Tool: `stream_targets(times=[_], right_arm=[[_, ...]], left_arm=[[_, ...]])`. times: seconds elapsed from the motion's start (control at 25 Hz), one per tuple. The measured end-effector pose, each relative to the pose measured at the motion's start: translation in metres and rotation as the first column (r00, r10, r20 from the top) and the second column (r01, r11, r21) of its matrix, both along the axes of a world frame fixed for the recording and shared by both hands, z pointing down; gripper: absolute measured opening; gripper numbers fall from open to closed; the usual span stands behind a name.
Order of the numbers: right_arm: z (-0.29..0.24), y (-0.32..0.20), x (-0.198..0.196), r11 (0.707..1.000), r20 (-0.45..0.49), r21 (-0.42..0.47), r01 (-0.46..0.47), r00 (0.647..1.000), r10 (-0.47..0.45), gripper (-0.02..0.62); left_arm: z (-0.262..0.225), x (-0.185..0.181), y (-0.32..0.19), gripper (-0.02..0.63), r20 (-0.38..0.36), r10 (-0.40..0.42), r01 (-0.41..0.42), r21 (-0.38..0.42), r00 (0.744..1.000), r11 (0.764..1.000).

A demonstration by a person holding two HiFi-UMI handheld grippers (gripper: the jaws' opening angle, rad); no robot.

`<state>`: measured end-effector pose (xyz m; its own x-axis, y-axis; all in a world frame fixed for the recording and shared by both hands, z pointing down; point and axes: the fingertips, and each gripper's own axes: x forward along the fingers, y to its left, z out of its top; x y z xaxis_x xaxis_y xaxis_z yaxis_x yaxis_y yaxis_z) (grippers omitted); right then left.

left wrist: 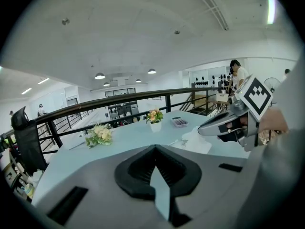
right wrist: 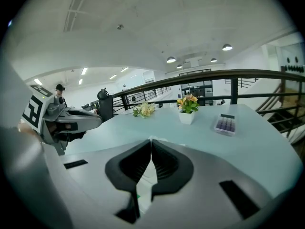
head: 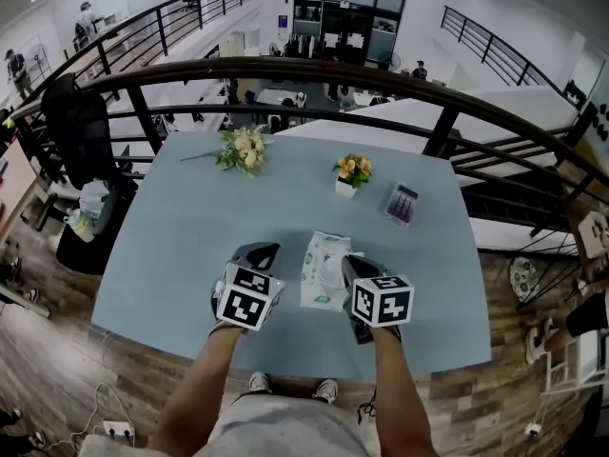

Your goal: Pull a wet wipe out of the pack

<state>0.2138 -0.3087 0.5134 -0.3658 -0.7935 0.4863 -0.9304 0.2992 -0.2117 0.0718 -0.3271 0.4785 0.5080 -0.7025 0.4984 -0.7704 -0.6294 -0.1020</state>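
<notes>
Lying flat on the light blue desk [head: 181, 255], the wet wipe pack [head: 318, 276] sits near the front edge, between the two tools. The left hand-held gripper [head: 259, 251] is positioned just beside the pack's left side, jaws together with nothing between them. The right hand-held gripper [head: 350, 261] is over the pack's right portion, jaws closed tip to tip; white packaging shows through the slit beneath. Whether a wipe is pinched cannot be determined. A bouquet [head: 244, 149], potted flower [head: 352, 173] and calculator [head: 402, 204] occupy the far side.
</notes>
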Motion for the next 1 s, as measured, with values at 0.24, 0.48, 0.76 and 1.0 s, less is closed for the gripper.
stream_targets(times=[0.24,0.48,0.76,1.0], right_arm=[[-0.01,-0.004,0.003,1.0,-0.003,0.022,-0.008,1.0,0.008,0.012],[-0.021,-0.007,0.005,0.999,-0.006,0.044,-0.012,1.0,0.012,0.012],[-0.04,-0.011,0.01,0.996,-0.006,0.089,-0.02,1.0,0.02,0.012],[-0.062,-0.016,0.016,0.99,-0.011,0.139,-0.027,1.0,0.029,0.012]], left_arm=[[-0.004,0.003,-0.004,-0.005,-0.004,0.01,-0.01,0.006,1.0,1.0],[-0.009,0.005,-0.009,-0.005,-0.001,0.014,-0.014,0.019,1.0,1.0],[-0.022,0.006,-0.013,-0.005,-0.002,0.012,-0.012,0.038,1.0,0.999],[-0.03,0.007,-0.016,-0.005,-0.008,0.01,-0.009,0.055,1.0,0.998]])
